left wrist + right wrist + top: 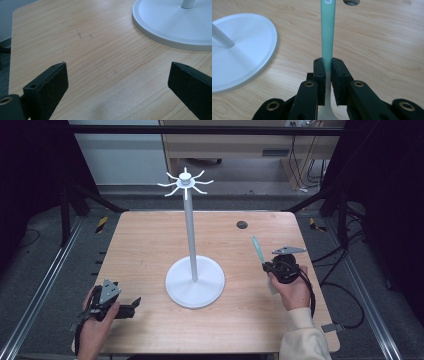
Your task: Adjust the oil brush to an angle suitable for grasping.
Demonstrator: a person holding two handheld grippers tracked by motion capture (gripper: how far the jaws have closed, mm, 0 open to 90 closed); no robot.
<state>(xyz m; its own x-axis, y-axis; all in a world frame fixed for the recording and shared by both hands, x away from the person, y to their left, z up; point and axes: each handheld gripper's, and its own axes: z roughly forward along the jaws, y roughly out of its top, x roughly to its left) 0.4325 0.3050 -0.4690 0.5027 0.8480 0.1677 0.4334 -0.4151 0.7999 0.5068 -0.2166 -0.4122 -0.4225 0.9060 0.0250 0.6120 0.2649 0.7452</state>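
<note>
A white stand rises from the middle of the wooden table: a round base (195,287), a thin pole (189,230) and a crown of curved hooks (185,182) on top. To the right of the base, my right gripper (264,265) is shut on a slim utensil with a teal handle (257,247). The handle (328,30) sticks out past the closed jaws of the right gripper (327,62), and its white end runs back between them. My left gripper (131,306) rests low at the front left with its jaws wide apart. Between the jaws of the left gripper (117,67) there is only bare wood.
A small dark round hole (242,224) marks the table's far right part. The stand's base (170,27) lies ahead and to the right of my left jaws, and in the right gripper view the base (244,47) lies to the left. Dark frame posts and cables surround the table.
</note>
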